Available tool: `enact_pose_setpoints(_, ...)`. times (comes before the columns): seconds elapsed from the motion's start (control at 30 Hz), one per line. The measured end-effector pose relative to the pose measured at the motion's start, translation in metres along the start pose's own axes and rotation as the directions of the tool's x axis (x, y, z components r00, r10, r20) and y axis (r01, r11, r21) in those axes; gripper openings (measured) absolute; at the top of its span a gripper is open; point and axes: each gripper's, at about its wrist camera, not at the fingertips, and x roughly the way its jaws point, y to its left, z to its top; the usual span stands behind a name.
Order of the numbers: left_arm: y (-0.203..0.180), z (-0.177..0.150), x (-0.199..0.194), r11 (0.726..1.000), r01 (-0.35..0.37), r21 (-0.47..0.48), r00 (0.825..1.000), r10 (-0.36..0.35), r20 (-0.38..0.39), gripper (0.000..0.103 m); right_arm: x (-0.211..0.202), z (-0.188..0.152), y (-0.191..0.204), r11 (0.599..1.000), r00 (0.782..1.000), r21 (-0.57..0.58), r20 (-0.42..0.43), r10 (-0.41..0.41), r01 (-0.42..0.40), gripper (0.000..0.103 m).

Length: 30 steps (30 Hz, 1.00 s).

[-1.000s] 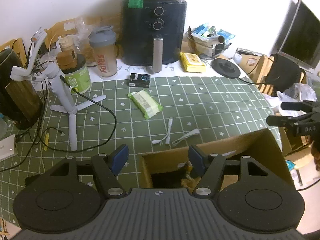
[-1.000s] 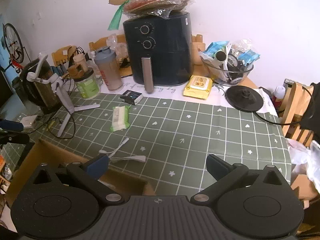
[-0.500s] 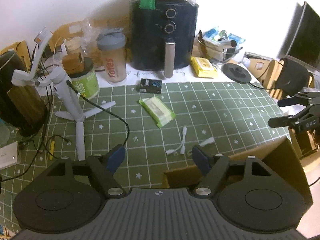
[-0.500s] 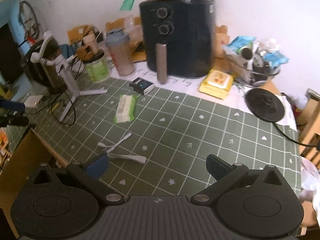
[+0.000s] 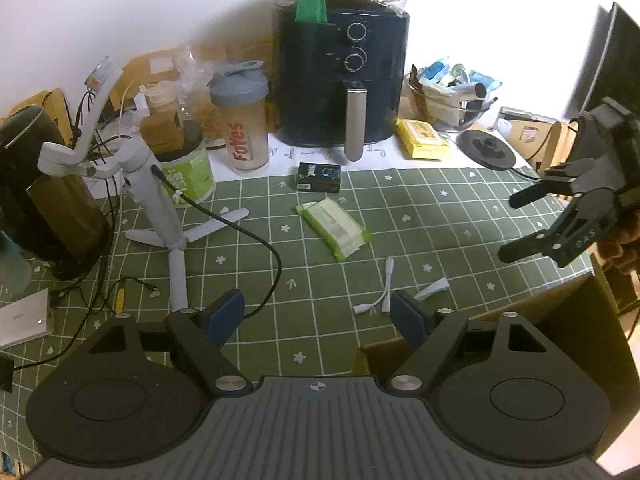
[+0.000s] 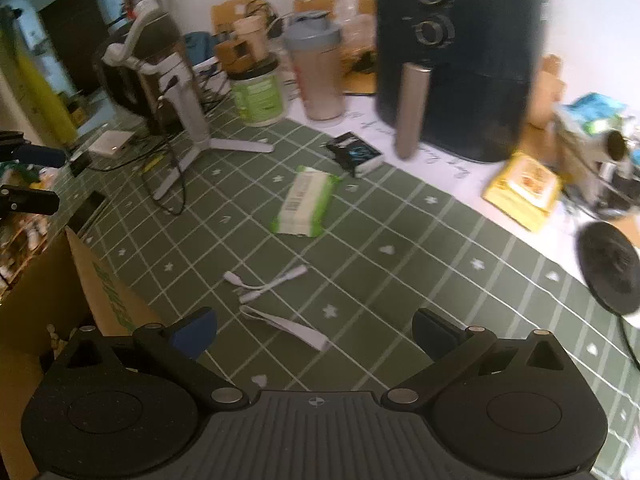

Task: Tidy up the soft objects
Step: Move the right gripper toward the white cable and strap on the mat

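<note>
Sorting barely under way, both grippers empty.

The cardboard box (image 5: 560,320) sits at the table's near edge; the green wipes pack (image 5: 333,228) and white cable (image 6: 264,284) lie unsorted on the cloth. Left gripper (image 5: 316,316) opening on nothing, right gripper (image 6: 312,332) wide, empty.
</note>
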Motion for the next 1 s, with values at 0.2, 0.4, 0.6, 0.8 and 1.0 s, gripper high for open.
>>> enact_pose_setpoints(0.2,0.005,-0.002,-0.002,0.999,-0.034,0.0,0.999,0.034,-0.004,0.08,0.03,0.012,0.003,0.994,0.993,-0.06,-0.072,0.089,-0.093,0.103)
enact_pose_setpoints(0.4,0.004,-0.007,-0.002,0.995,-0.095,0.04,0.995,0.096,-0.015,0.08,0.063,0.019,0.009,0.979,0.981,-0.154,-0.156,0.113,-0.137,0.103)
enact_pose_setpoints(0.6,0.009,-0.011,-0.002,0.998,-0.069,0.002,0.997,0.069,-0.037,0.08,0.095,0.022,0.021,0.943,0.971,-0.301,-0.23,0.072,-0.142,0.103)
enact_pose_setpoints(0.8,0.01,-0.013,-0.004,0.999,-0.037,-0.034,0.999,0.035,-0.039,0.08,0.123,0.017,0.032,0.876,0.96,-0.464,-0.279,-0.007,-0.129,0.088)
enact_pose_setpoints(1.0,0.011,-0.015,-0.003,0.998,-0.028,-0.052,0.998,0.025,-0.057,0.08,0.137,0.007,0.045,0.801,0.949,-0.58,-0.31,-0.052,-0.145,0.067)
